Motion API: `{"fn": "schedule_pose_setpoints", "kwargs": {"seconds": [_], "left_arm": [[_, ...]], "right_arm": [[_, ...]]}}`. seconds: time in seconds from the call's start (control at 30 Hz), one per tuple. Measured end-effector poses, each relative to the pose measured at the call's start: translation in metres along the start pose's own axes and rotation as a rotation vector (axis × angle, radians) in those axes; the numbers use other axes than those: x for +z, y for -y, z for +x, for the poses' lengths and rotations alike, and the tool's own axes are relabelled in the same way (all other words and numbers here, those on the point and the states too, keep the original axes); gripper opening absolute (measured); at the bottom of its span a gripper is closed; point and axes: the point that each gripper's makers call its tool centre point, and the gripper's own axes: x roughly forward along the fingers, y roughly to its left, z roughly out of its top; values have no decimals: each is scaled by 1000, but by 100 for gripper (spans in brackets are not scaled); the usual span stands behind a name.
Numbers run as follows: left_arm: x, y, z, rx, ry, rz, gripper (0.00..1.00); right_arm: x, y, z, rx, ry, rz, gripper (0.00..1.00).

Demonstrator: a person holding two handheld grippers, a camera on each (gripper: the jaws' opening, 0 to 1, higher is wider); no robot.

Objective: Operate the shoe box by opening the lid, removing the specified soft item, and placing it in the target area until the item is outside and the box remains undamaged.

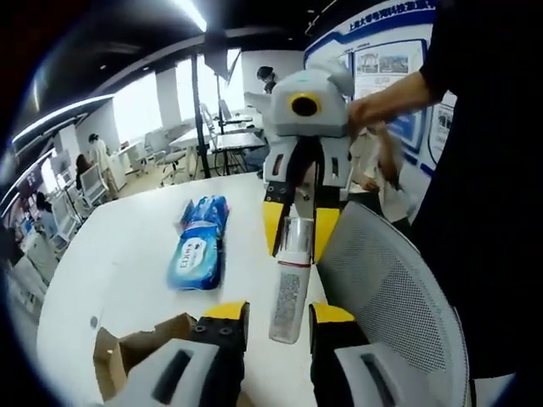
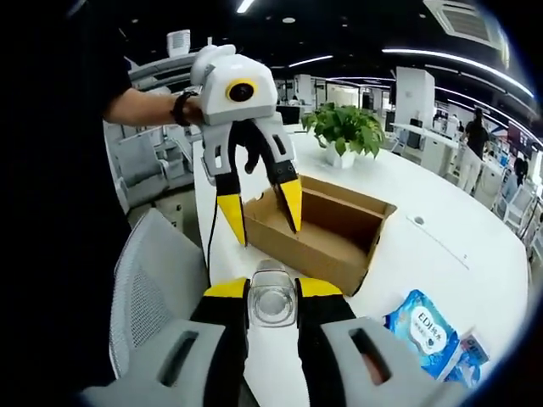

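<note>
Table (image 2: 475,254): one, white, round, beyond both pairs of jaws.
Shoe box (image 2: 327,225): one, brown cardboard, open-topped, beyond the right jaws.
Wipes pack (image 1: 199,242): one, blue, flat on the table, left of the left jaws.
Bottle (image 1: 291,284): one, clear; long axis runs along the right jaws, base toward the left gripper.
Right gripper (image 2: 272,292): jaws pinching the bottle.
Left gripper (image 1: 278,318): jaws spread, bottle base between the tips.

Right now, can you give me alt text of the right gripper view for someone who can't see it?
The right hand-held gripper grips a clear bottle, seen cap-on. Beyond it, the left hand-held gripper hangs open over an open cardboard box on a white table, blue wipes pack at lower right.
</note>
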Motion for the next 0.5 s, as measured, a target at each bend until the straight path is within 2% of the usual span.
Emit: {"fn": "schedule_pose_setpoints", "kwargs": {"seconds": [0.27, 0.37, 0.5], "left_arm": [[-7, -10, -4, 66, 55, -103, 33], [-6, -13, -7, 93, 98, -158, 33], [-11, -15, -7, 123, 113, -197, 32]], "right_arm": [[-15, 0, -3, -1, -24, 43, 18], [-20, 3, -5, -9, -27, 61, 18], [-25, 7, -9, -18, -40, 67, 18]]}}
